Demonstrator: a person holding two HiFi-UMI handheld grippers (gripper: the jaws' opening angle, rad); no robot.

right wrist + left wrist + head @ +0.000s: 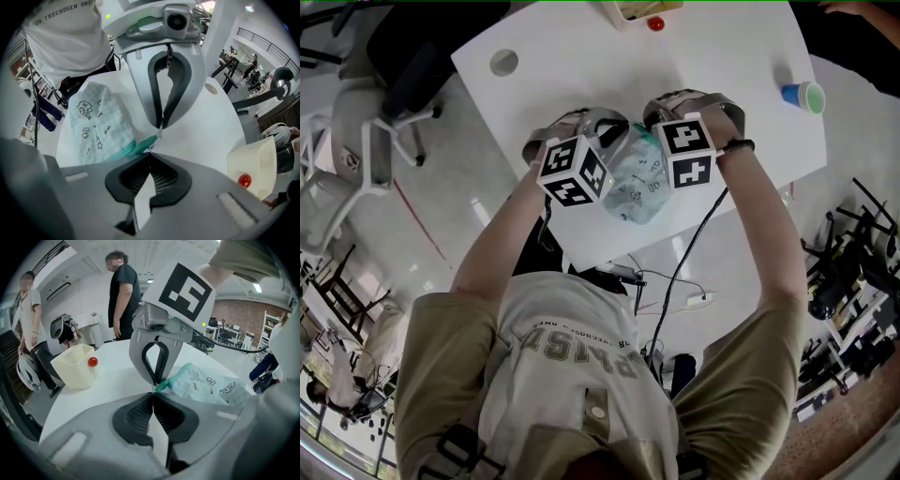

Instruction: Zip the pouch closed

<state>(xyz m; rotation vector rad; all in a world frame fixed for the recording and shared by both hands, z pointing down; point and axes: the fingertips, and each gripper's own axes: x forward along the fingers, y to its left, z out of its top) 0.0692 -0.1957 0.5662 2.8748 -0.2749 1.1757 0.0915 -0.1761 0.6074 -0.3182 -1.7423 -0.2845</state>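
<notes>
Two closed grippers meet at one end of the pouch (pixel 639 186), lying at the near edge of the table (pixel 581 56). Left gripper (pixel 153 393) pinches the teal zip end (pixel 140 147); right gripper (pixel 150 153) nips it alongside. Zip looks drawn shut; probably only release remains.

The person's white shirt (pixel 65 28) has dark capital print. In the right gripper view it reads "THECHOSEN ONE", with the start cut off at the picture's left edge. In the head view, larger letters (pixel 581 345) on the chest lie upside down and creased, and can't be read. The pouch (pixel 101 122) has doodles with lettering too small to read.
</notes>
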